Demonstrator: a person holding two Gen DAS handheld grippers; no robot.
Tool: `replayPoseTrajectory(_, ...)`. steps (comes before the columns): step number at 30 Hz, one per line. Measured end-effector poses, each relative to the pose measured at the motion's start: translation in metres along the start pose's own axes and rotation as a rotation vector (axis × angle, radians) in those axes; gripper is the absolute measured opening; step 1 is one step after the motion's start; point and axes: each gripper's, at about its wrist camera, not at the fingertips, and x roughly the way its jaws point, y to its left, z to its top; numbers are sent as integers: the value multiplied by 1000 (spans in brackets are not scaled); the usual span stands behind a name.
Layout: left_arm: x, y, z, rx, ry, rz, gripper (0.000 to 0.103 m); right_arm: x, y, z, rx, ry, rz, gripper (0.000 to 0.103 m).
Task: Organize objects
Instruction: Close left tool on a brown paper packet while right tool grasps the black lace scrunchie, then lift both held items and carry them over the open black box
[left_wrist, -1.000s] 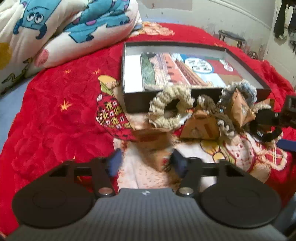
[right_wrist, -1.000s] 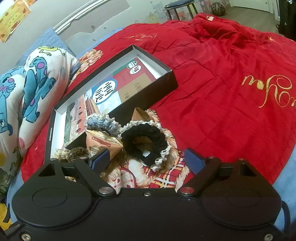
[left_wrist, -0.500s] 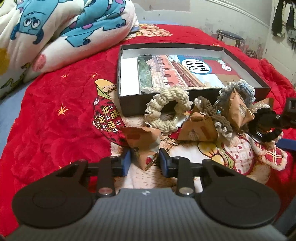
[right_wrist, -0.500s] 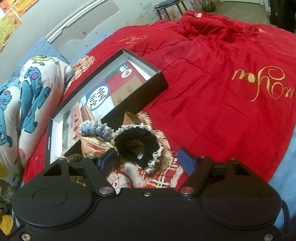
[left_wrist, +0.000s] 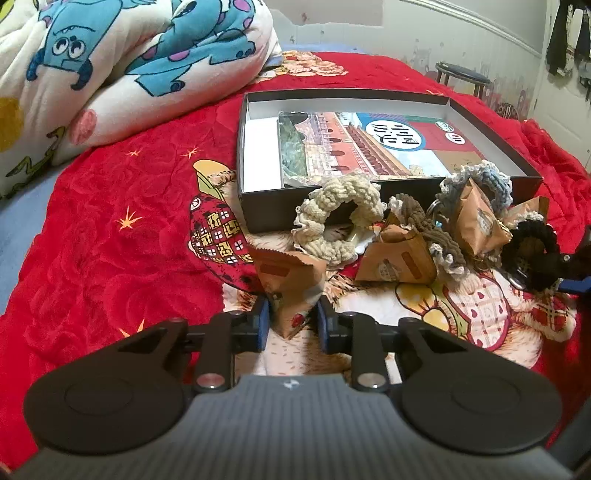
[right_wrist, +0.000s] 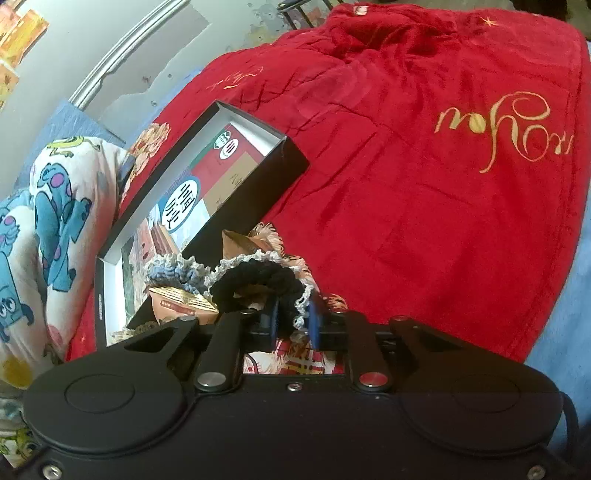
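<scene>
Red blanket (left_wrist: 110, 258): lying spread over the bed, showing gold stars and a gold script motif (right_wrist: 506, 129).
Cartoon duvet (left_wrist: 122, 62): sitting bunched at the far left, resting on the blanket, showing blue monsters.
Stool (left_wrist: 461, 75): standing beyond the bed, near the wall.
Dark clothes (left_wrist: 569, 44): hanging at the far right.
Wall (right_wrist: 122, 33): showing peeling paint.
</scene>
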Motion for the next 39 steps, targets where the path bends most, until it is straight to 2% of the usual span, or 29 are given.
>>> replayPoseTrajectory(5, -2, 0, 1, 1, -4, 1, 27, -4, 1, 0, -6, -16, 11, 11)
replayPoseTrajectory(19, -10, 6, -1, -31, -17, 33, 27, -24, -3, -2, 39, -62, 121, 10)
replayPoseTrajectory(28, -28, 9, 2, -54, -91, -11, 27, -40, -3, -8, 49, -108, 243, 10)
replayPoseTrajectory(39, -53, 14, 6, -107, -211, -93, 27, -64, 7, -9, 9, -162, 460, 10)
